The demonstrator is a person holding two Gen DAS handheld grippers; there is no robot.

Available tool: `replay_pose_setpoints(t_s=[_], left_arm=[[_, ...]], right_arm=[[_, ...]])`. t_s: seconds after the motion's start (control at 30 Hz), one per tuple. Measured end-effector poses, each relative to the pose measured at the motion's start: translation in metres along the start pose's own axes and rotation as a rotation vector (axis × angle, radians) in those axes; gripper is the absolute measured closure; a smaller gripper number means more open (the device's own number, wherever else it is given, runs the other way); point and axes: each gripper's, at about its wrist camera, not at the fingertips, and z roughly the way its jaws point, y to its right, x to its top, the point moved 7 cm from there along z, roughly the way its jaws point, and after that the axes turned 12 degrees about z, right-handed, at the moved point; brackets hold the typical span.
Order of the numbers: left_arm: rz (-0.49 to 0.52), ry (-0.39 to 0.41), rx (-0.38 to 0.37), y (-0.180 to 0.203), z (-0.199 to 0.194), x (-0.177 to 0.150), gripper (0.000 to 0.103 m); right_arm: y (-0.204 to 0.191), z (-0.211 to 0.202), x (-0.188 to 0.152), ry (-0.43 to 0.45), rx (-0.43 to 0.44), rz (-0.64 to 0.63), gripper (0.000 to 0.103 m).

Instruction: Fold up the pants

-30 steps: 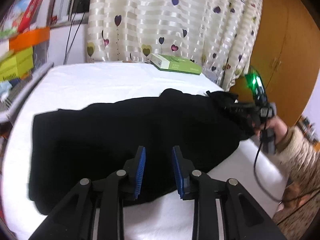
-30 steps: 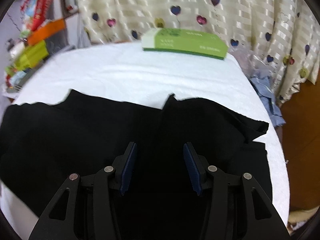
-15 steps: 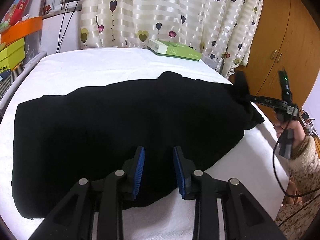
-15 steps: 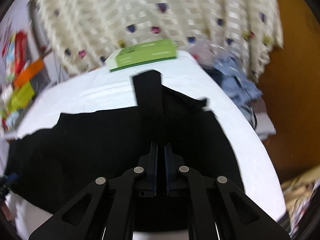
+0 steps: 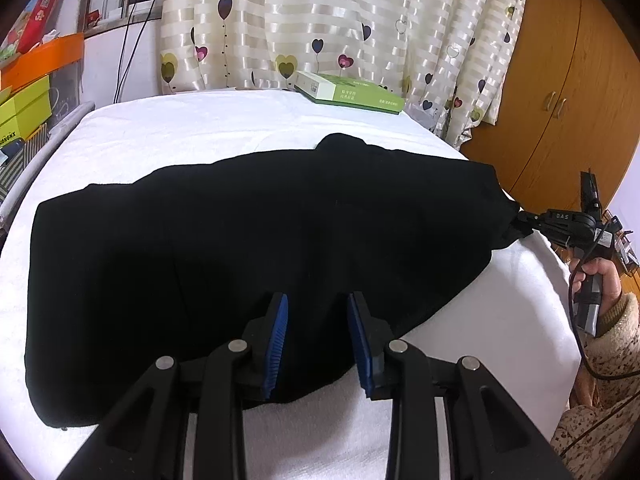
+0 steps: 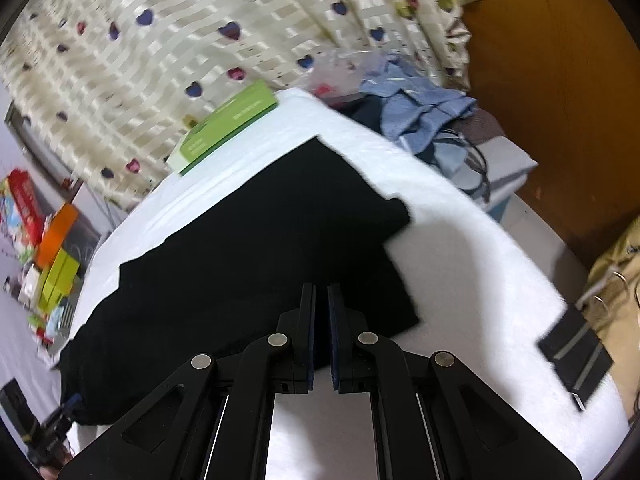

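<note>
A white-covered table (image 5: 224,128) stands before a cream curtain (image 5: 320,20) printed with hearts, with a wooden wardrobe (image 5: 568,92) off to the right. The black pants (image 5: 248,240) lie spread flat across the middle of the cloth, running left to right, one end near the table's right edge. The left gripper (image 5: 316,334) hangs over the near edge of the pants, its blue-padded fingers (image 5: 276,332) spread apart with only fabric showing below the gap. The right gripper (image 6: 321,332) has its fingers drawn almost together, a thin slit between them, at the right end of the pants; from the left wrist view its tips meet the fabric's corner (image 5: 516,220), which looks bunched there, so it appears to pinch the cloth. A hand (image 5: 600,280) in a speckled sleeve holds that gripper's handle. A green box (image 5: 352,90) rests at the far edge of the table, well apart from the pants. Blue clothing (image 6: 424,108) is heaped beyond the table's far right corner.
</note>
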Motion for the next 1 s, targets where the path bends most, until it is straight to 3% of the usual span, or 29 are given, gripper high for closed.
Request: replay_pose_setpoints(t_s=[0.1,0.3,0.37,0.53,0.8,0.87,0.9,0.93,1.0], left_arm=[[-0.001,-0.003,0.002,0.001,-0.001,0.000,0.070],[0.070,0.027,-0.040,0.027,-0.003,0.017,0.069],[0.108,0.033,-0.064,0.041,0.001,0.026,0.062],[0.195,0.019,-0.128,0.078,0.020,0.041,0.061],[0.316,-0.043,-0.140,0.119,0.048,0.046,0.061],[0.320,-0.054,-0.147,0.122,0.053,0.045,0.061],[0.319,-0.059,-0.155,0.123,0.055,0.044,0.061],[0.324,-0.065,-0.157,0.125,0.056,0.044,0.061],[0.343,-0.086,-0.116,0.126,0.062,0.043,0.061]], right_arm=[[0.008,-0.008,0.003,0.012,0.003,0.018,0.097],[-0.008,-0.012,-0.005,-0.005,0.068,-0.101,0.097],[-0.011,-0.007,-0.007,-0.036,0.082,-0.114,0.096],[-0.017,0.005,-0.010,-0.097,0.135,-0.120,0.067],[-0.021,0.021,0.002,-0.141,0.179,-0.047,0.066],[-0.023,0.021,0.005,-0.127,0.167,-0.057,0.066],[-0.023,0.021,0.007,-0.112,0.161,-0.059,0.075],[-0.022,0.021,0.009,-0.105,0.159,-0.059,0.091],[-0.024,0.021,0.013,-0.104,0.187,-0.043,0.098]])
